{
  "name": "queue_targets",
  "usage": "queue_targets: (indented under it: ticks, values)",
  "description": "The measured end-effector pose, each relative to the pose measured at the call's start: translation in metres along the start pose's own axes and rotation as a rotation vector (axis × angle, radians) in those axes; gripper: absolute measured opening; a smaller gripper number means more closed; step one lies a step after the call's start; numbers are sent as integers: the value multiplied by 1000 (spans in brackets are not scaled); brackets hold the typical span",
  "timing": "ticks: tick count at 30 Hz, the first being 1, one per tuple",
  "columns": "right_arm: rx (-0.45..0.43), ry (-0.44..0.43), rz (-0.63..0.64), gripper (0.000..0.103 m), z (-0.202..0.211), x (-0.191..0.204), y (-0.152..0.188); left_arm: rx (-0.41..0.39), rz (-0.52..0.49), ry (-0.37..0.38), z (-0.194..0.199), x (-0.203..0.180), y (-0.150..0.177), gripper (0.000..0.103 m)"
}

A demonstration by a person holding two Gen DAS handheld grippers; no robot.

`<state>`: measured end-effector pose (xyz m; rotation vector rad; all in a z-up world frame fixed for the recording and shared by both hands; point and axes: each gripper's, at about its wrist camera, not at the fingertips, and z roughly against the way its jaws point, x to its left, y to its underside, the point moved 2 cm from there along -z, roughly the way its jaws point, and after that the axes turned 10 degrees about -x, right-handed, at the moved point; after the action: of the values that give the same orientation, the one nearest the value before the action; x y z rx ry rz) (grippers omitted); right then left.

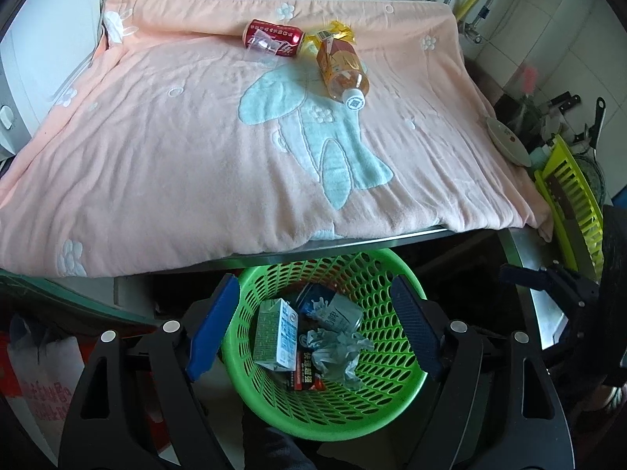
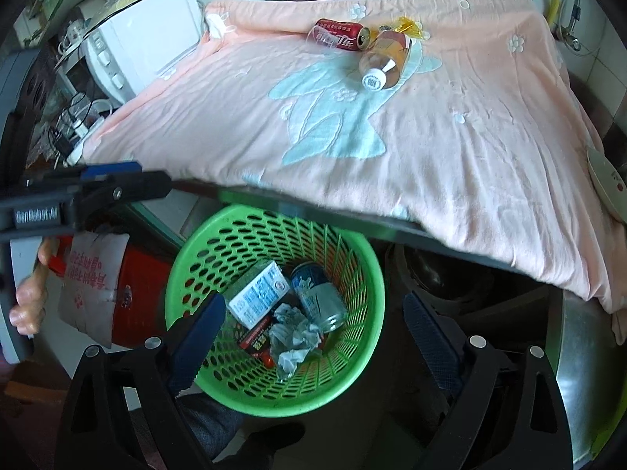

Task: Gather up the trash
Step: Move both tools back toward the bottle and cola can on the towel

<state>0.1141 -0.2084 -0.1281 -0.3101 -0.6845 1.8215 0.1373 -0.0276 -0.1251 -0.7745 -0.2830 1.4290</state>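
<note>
A green mesh basket (image 1: pixel 376 274) (image 2: pixel 368 274) stands on the floor below the table edge. It holds a carton (image 1: pixel 274 333) (image 2: pixel 258 293), a blue can (image 2: pixel 317 297), crumpled paper (image 1: pixel 337 352) (image 2: pixel 294 337) and a dark packet. On the pink blanket (image 1: pixel 176 156) (image 2: pixel 450 137) at the far side lie a red cola can (image 1: pixel 274 37) (image 2: pixel 341 33), an orange drink bottle (image 1: pixel 343 68) (image 2: pixel 386 55), a yellow wrapper (image 1: pixel 337 31) and a clear plastic scrap. My left gripper (image 1: pixel 317 329) is open and empty over the basket. My right gripper (image 2: pixel 317 344) is open and empty over the basket.
A white appliance (image 1: pixel 47 58) (image 2: pixel 149 39) stands left of the blanket. A bowl (image 1: pixel 507 141) and a yellow-green dish rack (image 1: pixel 568 203) sit at the right. The metal table edge (image 1: pixel 352 244) runs above the basket. A red container (image 2: pixel 133 274) stands left of the basket.
</note>
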Motion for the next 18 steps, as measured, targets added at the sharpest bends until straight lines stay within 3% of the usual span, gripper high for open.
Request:
queue_targets:
  ticks: [9,18]
  values:
    - [8,-11,-89,89,-27,-36,-85,-15,15,-18,-14,22,-31,80]
    - [27,-16,-184,89,-83,-68,-179,-5,19,-24,-39,47,-62,80]
